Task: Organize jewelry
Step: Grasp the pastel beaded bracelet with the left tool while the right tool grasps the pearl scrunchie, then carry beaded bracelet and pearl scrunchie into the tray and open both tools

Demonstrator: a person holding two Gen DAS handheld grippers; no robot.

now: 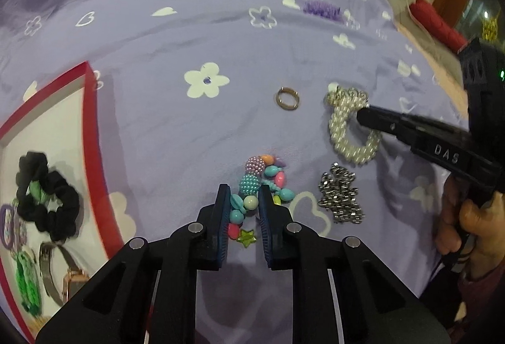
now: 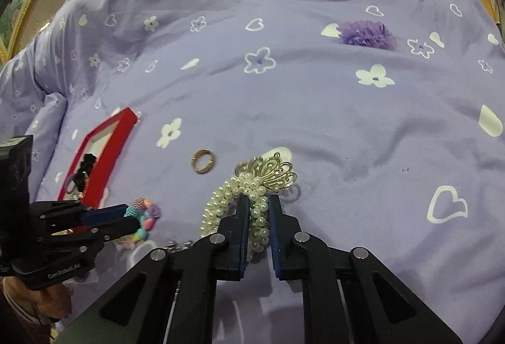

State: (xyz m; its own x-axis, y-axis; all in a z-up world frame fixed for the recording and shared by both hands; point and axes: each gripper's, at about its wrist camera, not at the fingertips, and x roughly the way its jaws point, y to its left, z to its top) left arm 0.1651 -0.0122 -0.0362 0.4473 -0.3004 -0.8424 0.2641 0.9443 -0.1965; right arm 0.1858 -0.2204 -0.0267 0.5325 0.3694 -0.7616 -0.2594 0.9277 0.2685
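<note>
The ring point(image 1: 287, 98) lies between the tray point(image 1: 91, 135) and the pearl bracelet point(image 1: 350, 129), beyond the bead bracelet point(image 1: 258, 186).

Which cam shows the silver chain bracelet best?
Left wrist: the silver chain bracelet lies in full view on the purple cloth, beside the bead bracelet. In the right wrist view only a few links peek out behind the gripper body.
</note>
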